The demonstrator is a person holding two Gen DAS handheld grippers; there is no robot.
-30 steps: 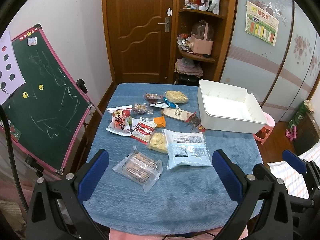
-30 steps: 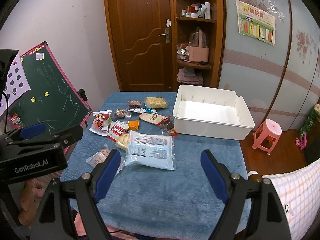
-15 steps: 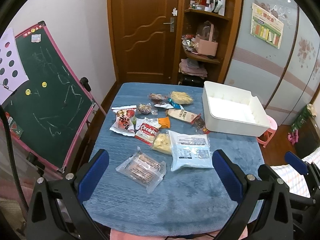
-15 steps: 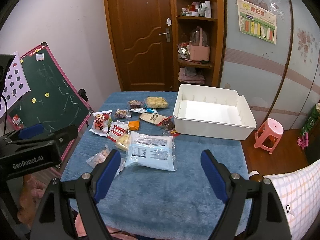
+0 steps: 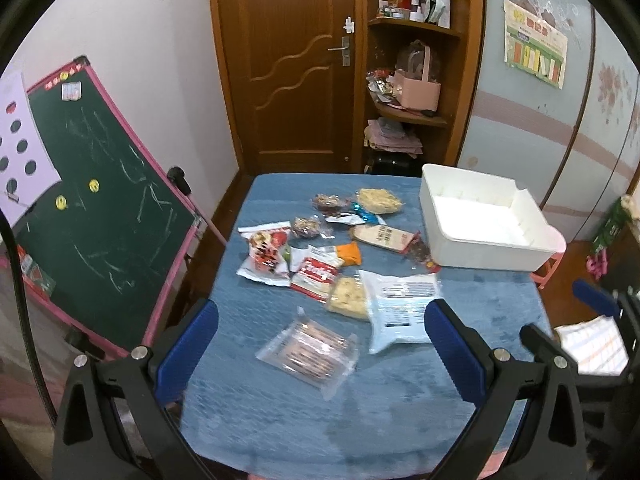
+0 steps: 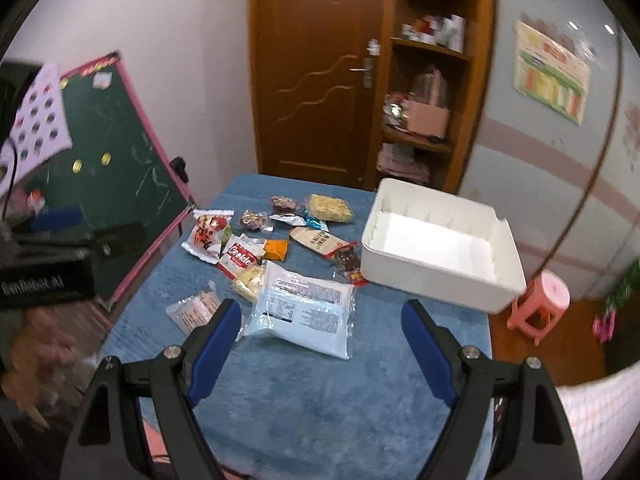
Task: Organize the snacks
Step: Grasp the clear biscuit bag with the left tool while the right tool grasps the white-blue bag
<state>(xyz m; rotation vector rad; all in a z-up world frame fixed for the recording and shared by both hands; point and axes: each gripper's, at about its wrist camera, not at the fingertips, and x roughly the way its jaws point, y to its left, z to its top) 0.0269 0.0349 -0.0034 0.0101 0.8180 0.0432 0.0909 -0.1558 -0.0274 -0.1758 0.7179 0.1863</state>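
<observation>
Several snack packets lie on a blue-covered table [image 5: 280,408]: a large pale blue bag [image 5: 400,308] [image 6: 304,308], a clear packet of biscuits [image 5: 308,352] [image 6: 192,312], a red Cookie pack [image 5: 318,274] [image 6: 240,258], a red and white bag [image 5: 264,256] [image 6: 208,234]. An empty white bin [image 5: 484,236] [image 6: 436,256] stands at the far right. My left gripper [image 5: 320,344] hangs open above the near edge, over the biscuit packet. My right gripper [image 6: 322,344] is open too, just short of the blue bag. Neither holds anything.
A green chalkboard [image 5: 92,200] with a pink frame leans by the table's left side. Behind the table are a wooden door [image 5: 288,64] and corner shelves [image 5: 412,92]. A pink stool [image 6: 540,304] stands right of the table. The left gripper's body [image 6: 44,276] shows at the left of the right wrist view.
Both cameras have swung: the left view has shifted so the table sits further right and closer, and the right gripper has turned leftwards and tilted. The snacks and bin have not moved.
</observation>
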